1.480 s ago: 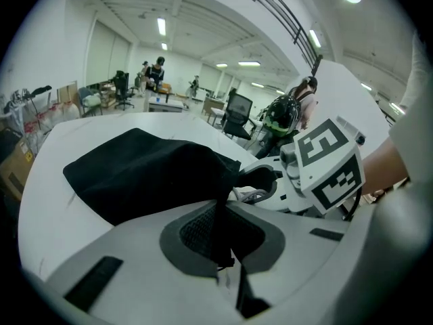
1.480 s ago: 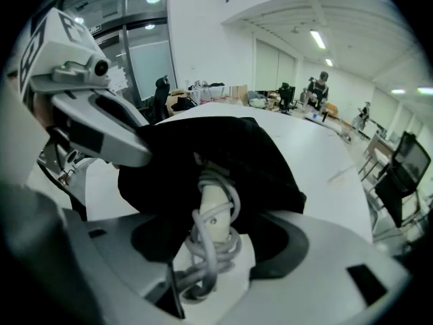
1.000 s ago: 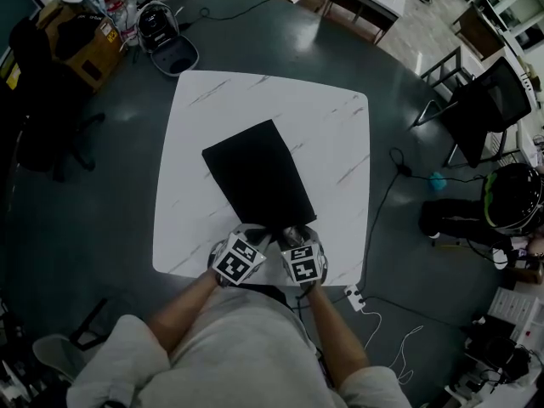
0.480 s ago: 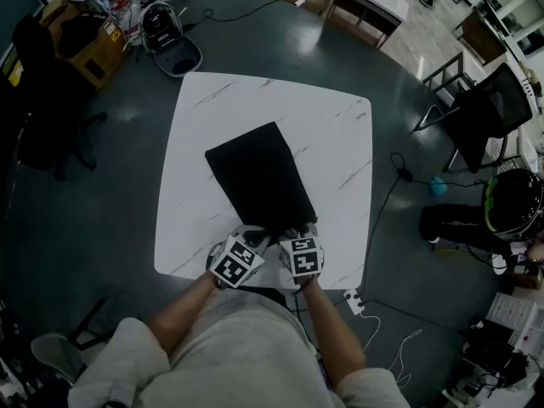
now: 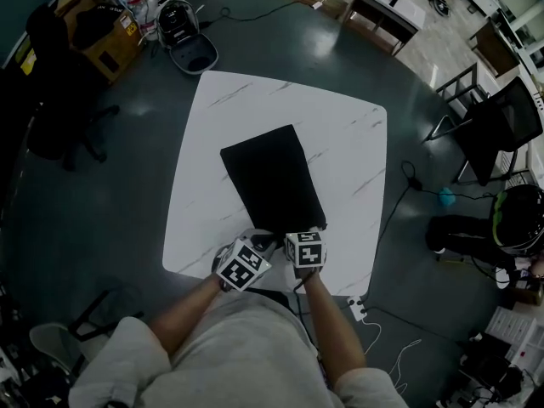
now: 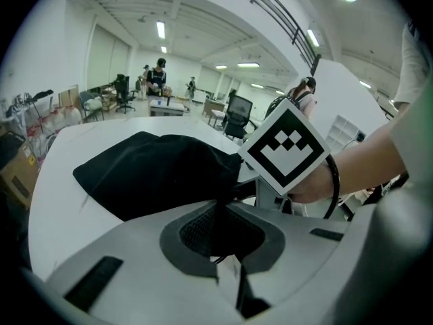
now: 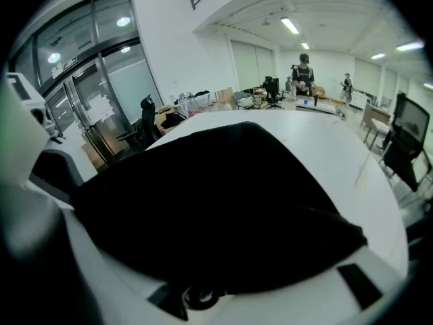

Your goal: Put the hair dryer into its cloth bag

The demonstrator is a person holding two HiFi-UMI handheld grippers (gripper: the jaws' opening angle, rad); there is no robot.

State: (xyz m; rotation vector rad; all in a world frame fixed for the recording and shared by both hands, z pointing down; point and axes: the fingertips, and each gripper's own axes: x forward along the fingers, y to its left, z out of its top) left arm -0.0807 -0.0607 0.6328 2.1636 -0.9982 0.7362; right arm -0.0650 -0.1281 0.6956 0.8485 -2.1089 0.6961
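The black cloth bag (image 5: 272, 177) lies flat on the white marble table (image 5: 221, 109), its near end at both grippers. My left gripper (image 5: 255, 243) is shut on a pinch of the bag's fabric, which bunches between its jaws in the left gripper view (image 6: 220, 212). My right gripper (image 5: 302, 230) sits just right of it, and its marker cube (image 6: 287, 147) shows in the left gripper view. Its jaws stand wide and have just been closing a little. The bag's bulging end (image 7: 216, 202) fills the space between them. No hair dryer is visible.
An open round case (image 5: 191, 45) and a cardboard box (image 5: 106, 36) sit on the floor beyond the table's far left corner. A black chair (image 5: 493, 126) stands to the right. A power strip with a cable (image 5: 357, 308) lies by the near right corner.
My right gripper has moved forward and a little left, onto the bag's near end. A silvery part seen beside it earlier is out of sight. The left gripper has stayed put.
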